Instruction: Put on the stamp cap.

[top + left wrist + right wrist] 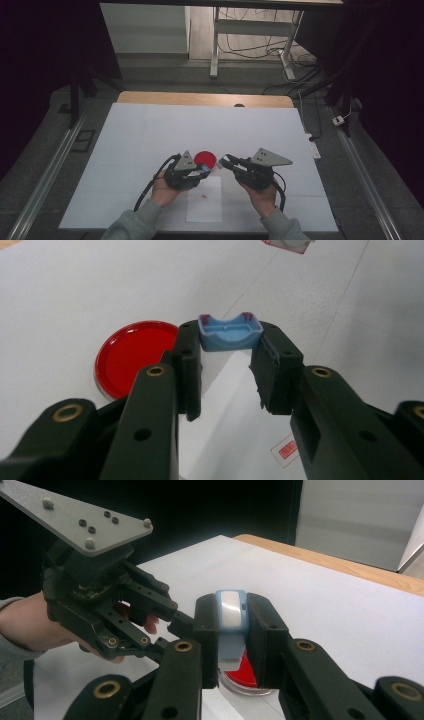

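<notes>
left gripper (230, 357) clamped on a small blue cap (230, 333), right gripper (232, 630) clamped on a blue-and-white stamp (230, 610), red dish (205, 158) at twelve o'clock between them, white sheet (205, 202) below

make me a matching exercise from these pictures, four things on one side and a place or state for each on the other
Things:
1. blue cap
2. red lid
3. blue and white piece
4. sheet of paper

Places or states:
A. lying flat on the white table cover, held by nothing
B. clamped between the jaws of the right gripper
C. clamped, hollow side up, between the jaws of the left gripper
D. on the near part of the table, with a small red mark on it

Pairs: 1-C, 2-A, 3-B, 4-D
</notes>
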Available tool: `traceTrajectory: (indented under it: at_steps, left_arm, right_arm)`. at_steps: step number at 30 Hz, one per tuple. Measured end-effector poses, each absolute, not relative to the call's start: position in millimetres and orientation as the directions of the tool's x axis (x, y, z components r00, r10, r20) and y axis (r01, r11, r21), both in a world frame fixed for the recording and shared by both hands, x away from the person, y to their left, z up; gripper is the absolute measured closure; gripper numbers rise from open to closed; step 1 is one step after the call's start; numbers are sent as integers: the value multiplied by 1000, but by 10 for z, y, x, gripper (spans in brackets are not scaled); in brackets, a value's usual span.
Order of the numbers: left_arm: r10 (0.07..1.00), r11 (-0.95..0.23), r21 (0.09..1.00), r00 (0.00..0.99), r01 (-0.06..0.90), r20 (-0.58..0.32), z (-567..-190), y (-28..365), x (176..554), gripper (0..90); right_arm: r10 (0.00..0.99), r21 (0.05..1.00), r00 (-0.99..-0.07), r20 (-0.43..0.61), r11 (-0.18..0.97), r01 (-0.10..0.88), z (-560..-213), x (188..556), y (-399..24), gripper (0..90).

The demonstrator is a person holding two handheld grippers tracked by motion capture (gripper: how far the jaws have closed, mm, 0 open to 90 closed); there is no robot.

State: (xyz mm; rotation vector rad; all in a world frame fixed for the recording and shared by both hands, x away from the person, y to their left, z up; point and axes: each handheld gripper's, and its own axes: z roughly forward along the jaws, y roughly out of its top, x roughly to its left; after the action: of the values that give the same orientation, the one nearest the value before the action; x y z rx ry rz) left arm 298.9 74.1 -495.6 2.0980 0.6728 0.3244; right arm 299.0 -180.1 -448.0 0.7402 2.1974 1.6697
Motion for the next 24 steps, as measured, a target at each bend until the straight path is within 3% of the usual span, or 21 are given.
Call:
traceTrajectory:
  at_steps: [24]
  left_arm:
    - [558, -469, 819, 830, 330, -15, -4967, 557, 3032, 653]
  right_arm:
    - [548, 953, -832, 84, 201, 228, -4490, 2985, -1728, 754]
